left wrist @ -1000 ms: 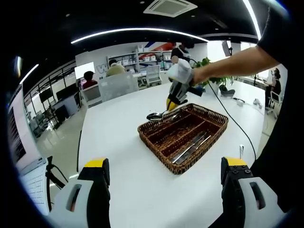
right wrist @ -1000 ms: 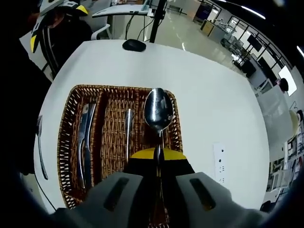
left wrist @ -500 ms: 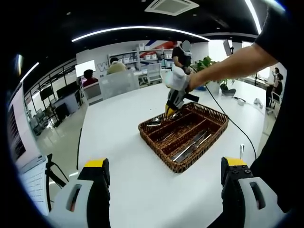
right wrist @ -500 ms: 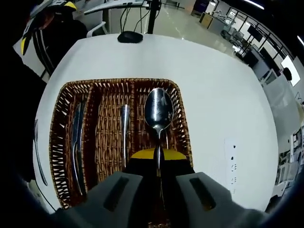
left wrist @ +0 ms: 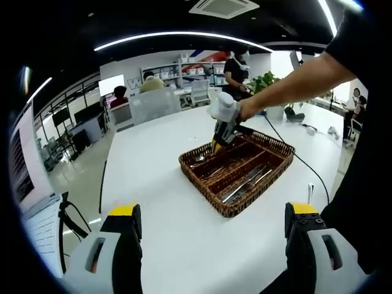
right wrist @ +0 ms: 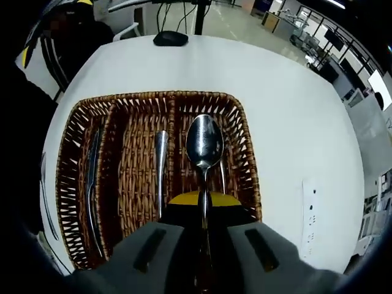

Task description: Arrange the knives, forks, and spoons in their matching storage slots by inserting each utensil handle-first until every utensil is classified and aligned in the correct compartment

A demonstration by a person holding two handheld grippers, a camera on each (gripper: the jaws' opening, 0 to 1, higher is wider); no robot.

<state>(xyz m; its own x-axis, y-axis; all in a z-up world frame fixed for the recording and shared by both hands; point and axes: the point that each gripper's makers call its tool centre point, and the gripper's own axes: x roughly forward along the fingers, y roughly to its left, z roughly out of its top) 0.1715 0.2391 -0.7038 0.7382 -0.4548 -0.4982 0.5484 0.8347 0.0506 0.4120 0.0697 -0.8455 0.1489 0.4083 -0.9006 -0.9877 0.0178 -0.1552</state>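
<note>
- While the right gripper [right wrist: 204, 205] has its jaws pinched tight on the handle of the spoon [right wrist: 204, 142], the bowl points forward over the right-hand compartment of the wicker tray [right wrist: 73, 138], so the step in hand looks like laying this spoon into that slot.
- In the left gripper view the same gripper hangs over the tray's far end, low among the compartments, on the white table [left wrist: 153, 184].
- To do it well, keep the spoon parallel to the wicker dividers and lower it level, so the bowl does not catch the right wall or ride up onto the divider.
- Another utensil [right wrist: 160, 153] lies in the middle compartment just beside, and a thin piece sits right of the spoon; which kind each is I cannot tell, so check the slot matches before letting go.
- Knives [right wrist: 90, 184] lie in the left compartment, well apart from this move.
- The left gripper [left wrist: 211, 236] is held wide open and empty, back from the tray; it can stay out of the way.
</note>
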